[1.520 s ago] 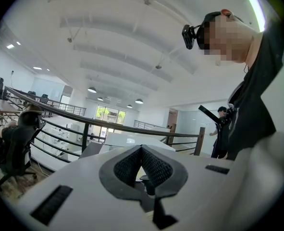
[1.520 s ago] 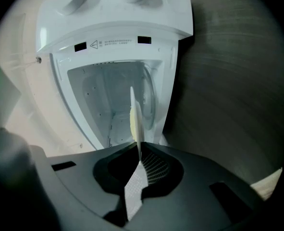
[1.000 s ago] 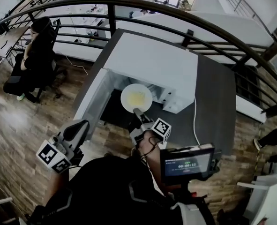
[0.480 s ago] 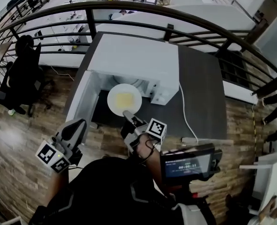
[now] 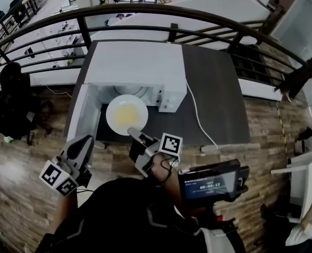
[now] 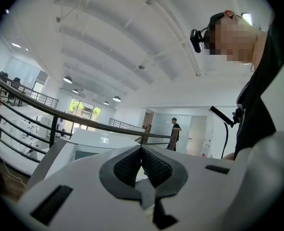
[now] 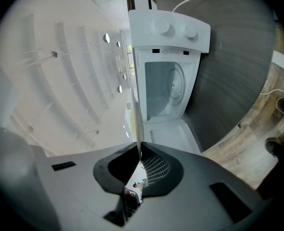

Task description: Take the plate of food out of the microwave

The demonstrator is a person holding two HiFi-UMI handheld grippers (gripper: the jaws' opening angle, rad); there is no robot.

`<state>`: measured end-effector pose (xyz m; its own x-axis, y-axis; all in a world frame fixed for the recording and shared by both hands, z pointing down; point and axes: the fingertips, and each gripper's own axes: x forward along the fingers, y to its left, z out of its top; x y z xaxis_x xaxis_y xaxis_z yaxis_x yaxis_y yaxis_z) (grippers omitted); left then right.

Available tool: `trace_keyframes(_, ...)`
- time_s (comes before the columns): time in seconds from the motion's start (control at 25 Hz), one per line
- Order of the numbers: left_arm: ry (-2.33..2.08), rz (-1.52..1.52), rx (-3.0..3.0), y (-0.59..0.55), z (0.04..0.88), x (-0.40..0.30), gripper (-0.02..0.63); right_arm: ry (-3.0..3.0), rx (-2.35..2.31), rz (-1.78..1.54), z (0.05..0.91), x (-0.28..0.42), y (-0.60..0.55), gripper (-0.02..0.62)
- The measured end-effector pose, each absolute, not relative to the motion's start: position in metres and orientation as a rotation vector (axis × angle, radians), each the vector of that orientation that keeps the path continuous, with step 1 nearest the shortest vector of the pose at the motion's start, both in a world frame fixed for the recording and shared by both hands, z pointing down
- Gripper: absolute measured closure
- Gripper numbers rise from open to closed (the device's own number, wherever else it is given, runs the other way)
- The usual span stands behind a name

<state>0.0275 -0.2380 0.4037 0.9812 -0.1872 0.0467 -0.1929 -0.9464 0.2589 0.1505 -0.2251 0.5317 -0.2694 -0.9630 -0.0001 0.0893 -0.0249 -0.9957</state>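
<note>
A white plate (image 5: 113, 121) with yellow food (image 5: 125, 113) hangs just outside the open cavity of the white microwave (image 5: 137, 62). My right gripper (image 5: 134, 133) is shut on its near rim. In the right gripper view the plate (image 7: 74, 71) stands edge-on and fills the left side, its rim clamped in my right gripper (image 7: 140, 160). Beyond it the microwave (image 7: 168, 81) shows an empty cavity. My left gripper (image 5: 85, 142) hangs low at the left, away from the plate. The left gripper (image 6: 142, 151) is shut, with nothing between its pads.
The microwave door (image 5: 84, 115) stands swung open to the left. A dark table (image 5: 219, 94) bears the microwave, with a white cable (image 5: 196, 119) across it. A black railing (image 5: 145, 8) curves behind. A screen on a mount (image 5: 211, 183) sits near my right arm.
The plate has come further out of the microwave toward me, still in my right gripper. My head view has swung right. The left gripper has stayed low at the left.
</note>
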Motion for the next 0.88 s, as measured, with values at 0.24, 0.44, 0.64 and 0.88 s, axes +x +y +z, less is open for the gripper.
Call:
trace_keyframes(0.24,-0.238,0.038,2.859,-0.24,0.411,0.038,0.603,1.332,-1.009,-1.45,0.533,0.156,-0.223,0.58)
trace_keyframes(0.44,-0.222,0.04,2.859,-0.242,0.415,0.043,0.603,1.354,-1.016,-1.439,0.532,0.158,-0.221,0.58)
trace_keyframes(0.64,-0.21,0.047,2.86,-0.243,0.414,0.042,0.603,1.367,-1.002,-1.429,0.524,0.156,-0.223,0.58)
trace_keyframes(0.88,-0.222,0.049,2.857,-0.241,0.414,0.043,0.603,1.391,-0.994,-1.419,0.517,0.157,-0.223,0.58)
